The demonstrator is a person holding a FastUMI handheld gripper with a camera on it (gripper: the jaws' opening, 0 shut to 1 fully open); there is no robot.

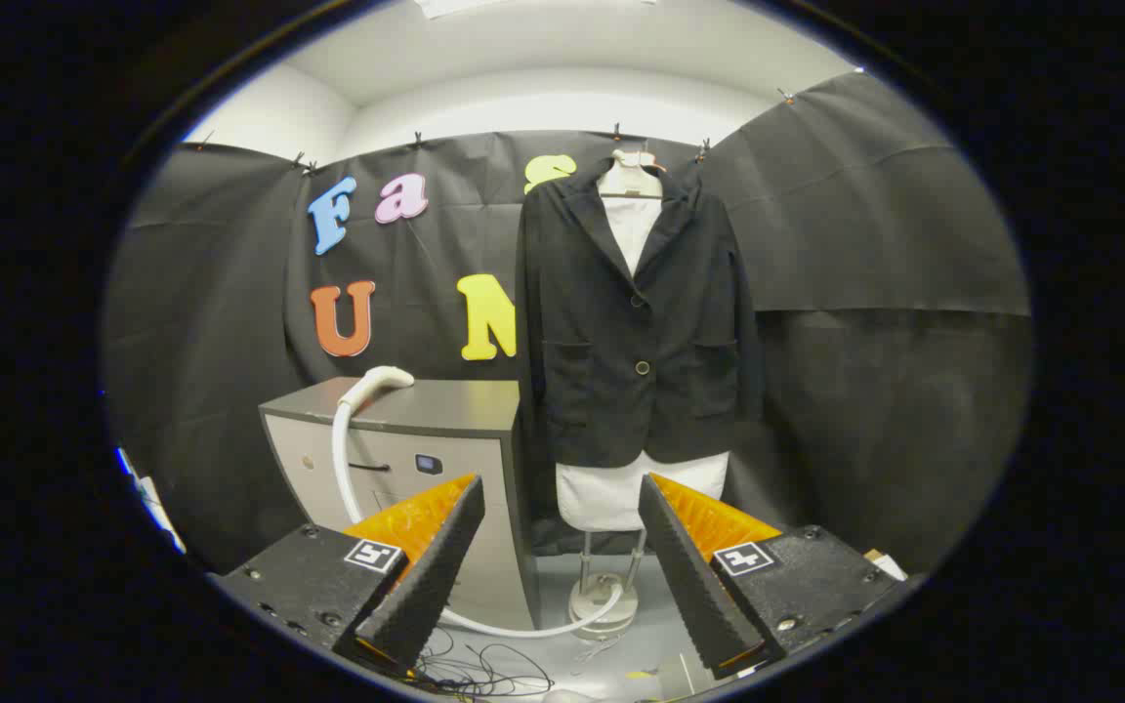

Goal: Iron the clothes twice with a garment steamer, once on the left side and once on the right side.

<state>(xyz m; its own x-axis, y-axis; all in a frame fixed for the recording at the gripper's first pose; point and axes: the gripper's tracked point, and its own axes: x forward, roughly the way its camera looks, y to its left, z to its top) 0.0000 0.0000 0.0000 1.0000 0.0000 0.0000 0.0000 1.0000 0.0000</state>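
A black blazer (pixel 633 322) hangs on a white mannequin torso (pixel 611 493) that stands on a stand straight ahead, well beyond my fingers. The garment steamer's white head (pixel 382 381) lies on top of a grey cabinet (pixel 426 430) to the left of the mannequin. Its white hose (pixel 340 459) drops down the cabinet's front and curls along the floor to the mannequin's base (pixel 604 600). My gripper (pixel 561 503) is open, its fingers wide apart with nothing between them, far short of both the steamer and the blazer.
The grey cabinet has a drawer handle and a small panel on its front. Loose thin cables (pixel 484 669) lie on the floor just below my fingers. Black cloth walls close the booth behind and on both sides.
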